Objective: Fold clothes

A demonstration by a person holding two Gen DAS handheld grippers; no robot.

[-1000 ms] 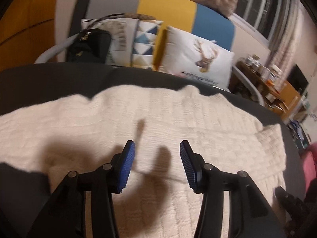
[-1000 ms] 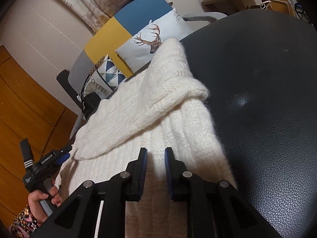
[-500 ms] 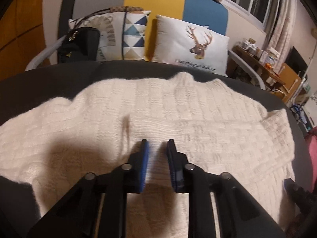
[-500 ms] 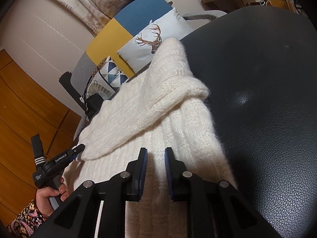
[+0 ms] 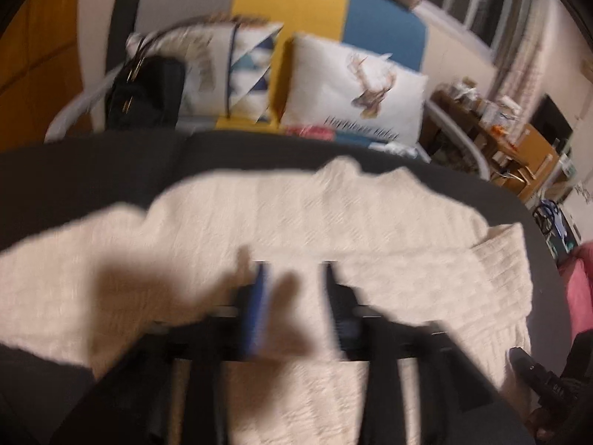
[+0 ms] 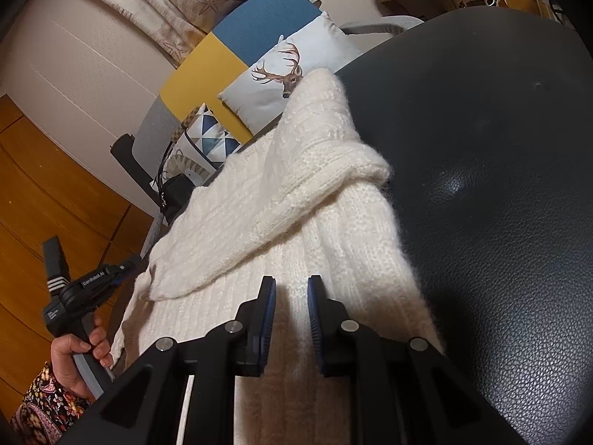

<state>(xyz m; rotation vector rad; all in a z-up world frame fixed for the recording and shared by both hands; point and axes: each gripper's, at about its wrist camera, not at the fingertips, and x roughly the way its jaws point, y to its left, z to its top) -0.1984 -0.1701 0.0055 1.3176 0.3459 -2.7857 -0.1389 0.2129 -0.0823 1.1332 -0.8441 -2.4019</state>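
Note:
A cream knitted sweater [image 5: 333,215] lies spread on the dark leather table [image 5: 74,170]. In the right wrist view one sleeve [image 6: 315,170] is folded over the sweater's body [image 6: 333,259]. My left gripper [image 5: 294,274] hangs just above the middle of the sweater. Its picture is blurred, its jaws are opening, and nothing is between them. My right gripper [image 6: 291,289] hovers over the sweater's near edge, its pads a narrow gap apart with nothing in them. A hand [image 6: 79,348] holds the left gripper at the sweater's far left edge.
Behind the table stands a grey, yellow and blue sofa [image 5: 289,3] with a deer cushion [image 5: 355,89], a triangle-pattern cushion [image 5: 248,70] and a black bag [image 5: 144,92]. A cluttered wooden shelf [image 5: 519,126] is at the right. The bare table top [image 6: 500,148] spreads right of the sweater.
The left gripper's jaws closed to a narrow gap half a second ago and now stand apart again, and its view has gone blurred. The right gripper has not moved.

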